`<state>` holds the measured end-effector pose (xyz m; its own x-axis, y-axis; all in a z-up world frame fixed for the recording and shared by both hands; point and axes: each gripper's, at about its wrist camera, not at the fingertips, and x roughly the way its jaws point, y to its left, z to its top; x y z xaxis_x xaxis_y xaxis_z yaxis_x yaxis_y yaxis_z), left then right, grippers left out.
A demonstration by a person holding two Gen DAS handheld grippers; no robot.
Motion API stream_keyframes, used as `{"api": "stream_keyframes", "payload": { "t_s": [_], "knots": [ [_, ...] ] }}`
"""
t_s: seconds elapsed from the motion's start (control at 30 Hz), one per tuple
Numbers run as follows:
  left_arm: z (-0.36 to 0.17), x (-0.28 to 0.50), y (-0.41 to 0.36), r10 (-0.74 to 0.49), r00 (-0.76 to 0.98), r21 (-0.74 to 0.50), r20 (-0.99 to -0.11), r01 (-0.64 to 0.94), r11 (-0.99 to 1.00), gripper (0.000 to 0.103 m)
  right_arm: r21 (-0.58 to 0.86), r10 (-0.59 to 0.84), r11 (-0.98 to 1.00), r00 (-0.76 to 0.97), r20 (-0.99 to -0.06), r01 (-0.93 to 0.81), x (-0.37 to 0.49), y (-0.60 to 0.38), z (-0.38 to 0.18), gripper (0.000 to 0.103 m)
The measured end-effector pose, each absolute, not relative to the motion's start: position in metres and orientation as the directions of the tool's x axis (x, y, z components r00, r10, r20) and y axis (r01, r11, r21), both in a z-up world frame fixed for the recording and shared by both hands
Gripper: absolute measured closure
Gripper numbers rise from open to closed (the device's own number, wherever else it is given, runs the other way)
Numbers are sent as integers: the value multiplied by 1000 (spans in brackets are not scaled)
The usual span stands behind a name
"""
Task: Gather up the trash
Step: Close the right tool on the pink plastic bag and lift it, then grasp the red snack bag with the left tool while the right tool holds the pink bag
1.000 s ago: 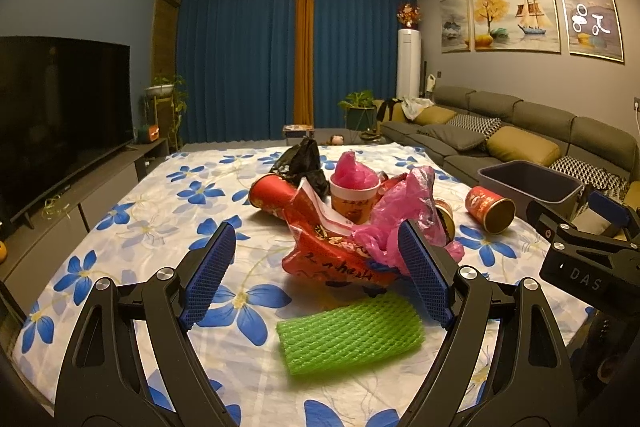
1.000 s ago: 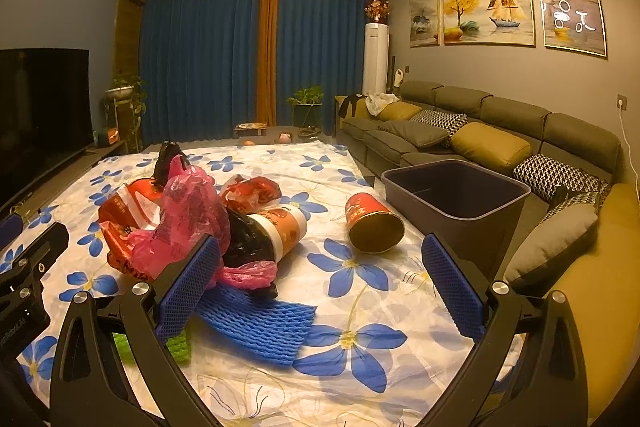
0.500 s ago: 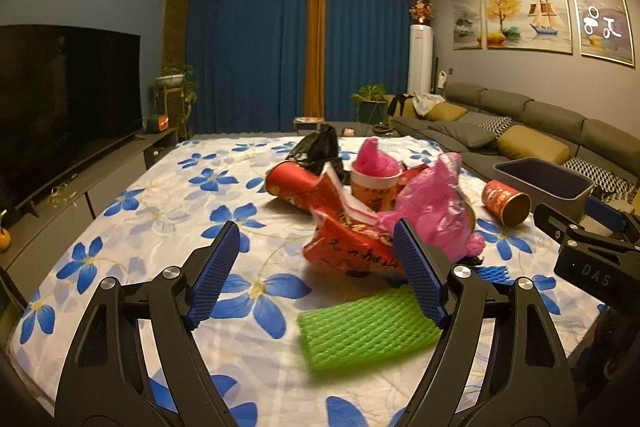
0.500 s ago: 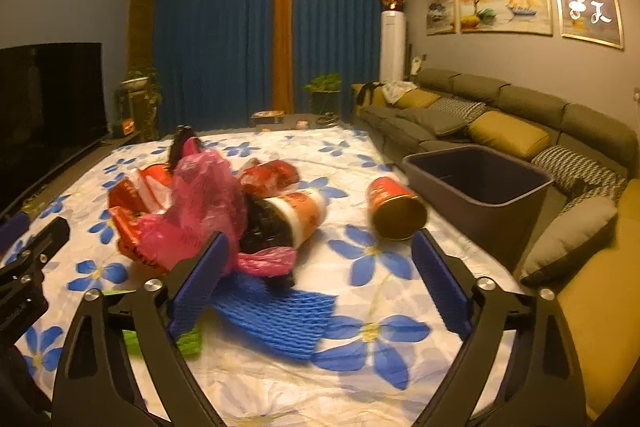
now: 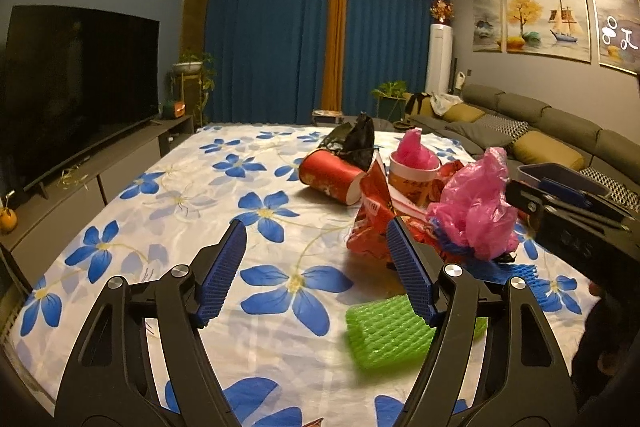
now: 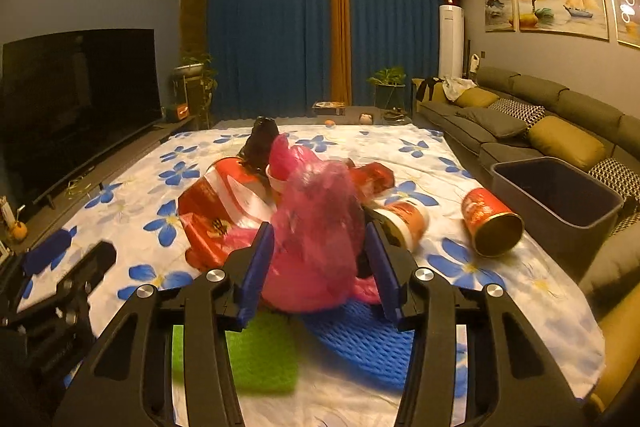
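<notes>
On a bed covered with a white sheet printed with blue flowers, a pile of trash sits mid-sheet. The right gripper has just been closing, and its blue pads flank a crumpled pink plastic bag; whether they press it I cannot tell. The left gripper has narrowed a little, jaws apart with nothing between them. A dark grey plastic bin stands at the bed's right edge, showing nothing inside. A white paper cup holds pink plastic.

Between my right jaws sits a pink bag, green net and blue net beneath, white cloth blue-flowered beyond.
</notes>
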<state>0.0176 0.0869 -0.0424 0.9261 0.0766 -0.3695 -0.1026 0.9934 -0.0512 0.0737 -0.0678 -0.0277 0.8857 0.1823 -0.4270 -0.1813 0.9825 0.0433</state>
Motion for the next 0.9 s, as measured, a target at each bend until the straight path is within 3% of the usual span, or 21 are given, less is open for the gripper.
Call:
{"api": "stream_keyframes", "payload": {
  "t_s": [0.1,0.23,0.37,0.9],
  "knots": [
    [-44,21,91,61,924,-55,-378,-89,994,32,55,195,980,869,-455,-191,87,-61,-34,55],
    [-45,25,93,52,924,-61,-379,-81,995,34,42,193,979,854,-483,-198,97,-55,-42,86],
    [-49,30,93,30,917,-67,-397,-62,996,38,29,194,979,862,-469,-204,97,-56,-41,99],
    [-41,85,74,-79,893,-112,-443,32,993,40,15,132,991,942,-308,-134,66,-100,-11,100]
  ]
}}
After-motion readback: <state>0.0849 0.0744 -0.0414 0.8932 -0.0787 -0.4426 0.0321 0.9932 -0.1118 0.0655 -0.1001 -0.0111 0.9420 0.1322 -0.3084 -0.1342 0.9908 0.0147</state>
